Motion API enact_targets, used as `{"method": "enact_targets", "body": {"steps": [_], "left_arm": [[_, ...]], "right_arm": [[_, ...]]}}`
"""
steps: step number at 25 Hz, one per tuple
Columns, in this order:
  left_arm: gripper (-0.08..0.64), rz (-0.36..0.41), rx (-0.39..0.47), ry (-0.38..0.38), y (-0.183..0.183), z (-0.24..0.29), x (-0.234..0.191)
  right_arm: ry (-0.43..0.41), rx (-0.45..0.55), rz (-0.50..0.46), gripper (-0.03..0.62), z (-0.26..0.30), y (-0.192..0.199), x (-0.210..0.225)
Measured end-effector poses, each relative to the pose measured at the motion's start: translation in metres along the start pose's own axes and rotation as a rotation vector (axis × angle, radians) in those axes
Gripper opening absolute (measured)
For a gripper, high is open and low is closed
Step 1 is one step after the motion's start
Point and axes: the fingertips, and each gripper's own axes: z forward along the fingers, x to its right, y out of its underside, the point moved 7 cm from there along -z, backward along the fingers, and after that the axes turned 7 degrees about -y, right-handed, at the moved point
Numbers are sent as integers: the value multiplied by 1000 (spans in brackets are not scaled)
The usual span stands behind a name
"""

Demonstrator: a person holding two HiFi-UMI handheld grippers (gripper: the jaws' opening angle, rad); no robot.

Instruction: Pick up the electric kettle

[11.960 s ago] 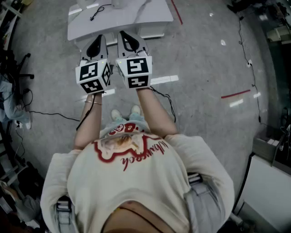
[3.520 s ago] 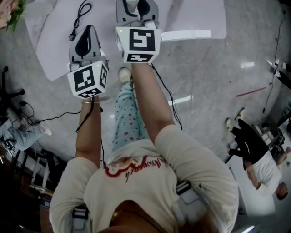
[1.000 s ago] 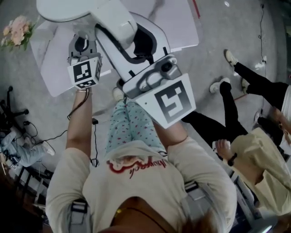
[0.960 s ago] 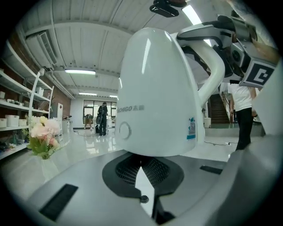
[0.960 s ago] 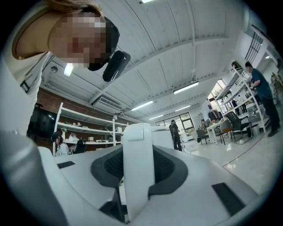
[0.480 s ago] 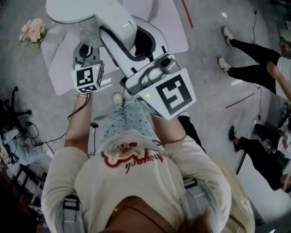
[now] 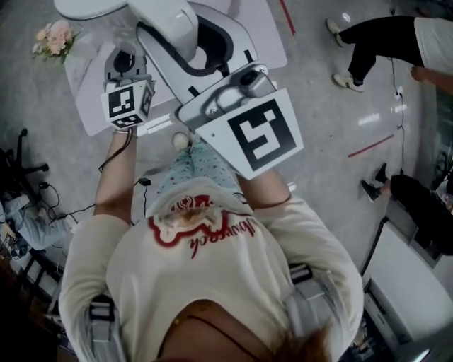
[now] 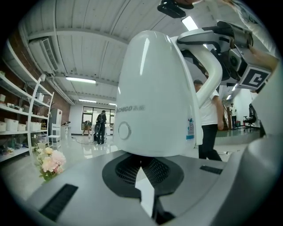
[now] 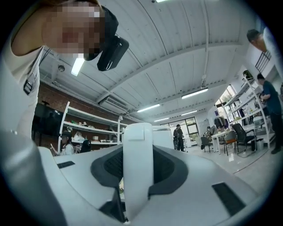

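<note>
A white electric kettle [image 8: 159, 97] hangs in the air above the table. In the head view its lid [image 7: 88, 7] shows at the top left, with the looped handle [image 7: 173, 32] beside it. My right gripper [image 7: 202, 99] is shut on that handle, which stands as a white upright bar [image 9: 138, 154] between its two dark pads. Under the kettle's base is my left gripper [image 8: 141, 163], its jaws shut with nothing between them. Whether the base rests on them I cannot tell. The left gripper's marker cube [image 7: 127, 102] shows below the kettle body.
A white table [image 7: 262, 35] lies below the kettle. A bunch of pink flowers [image 7: 53, 34] lies at its left end. People [image 7: 382, 28] walk at the upper right. Cables [image 7: 42, 187] trail on the floor at left, and a red tape line [image 7: 371, 145] marks it at right.
Both grippers and the kettle have risen together, the right marker cube looming larger. The people at the right have moved on across the floor.
</note>
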Motion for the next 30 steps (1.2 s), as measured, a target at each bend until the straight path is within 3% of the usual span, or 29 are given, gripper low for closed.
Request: {"method": "enact_targets", "body": {"steps": [12, 20, 30], "left_arm": [[-2, 39, 60, 38, -32, -12, -6], [-2, 59, 72, 56, -42, -21, -16], [-2, 39, 80, 84, -61, -46, 0]], "right_arm": [[-110, 22, -3, 130, 3, -25, -2], [-83, 3, -26, 130, 6, -27, -12], [-27, -4, -58, 130, -12, -54, -40]]}}
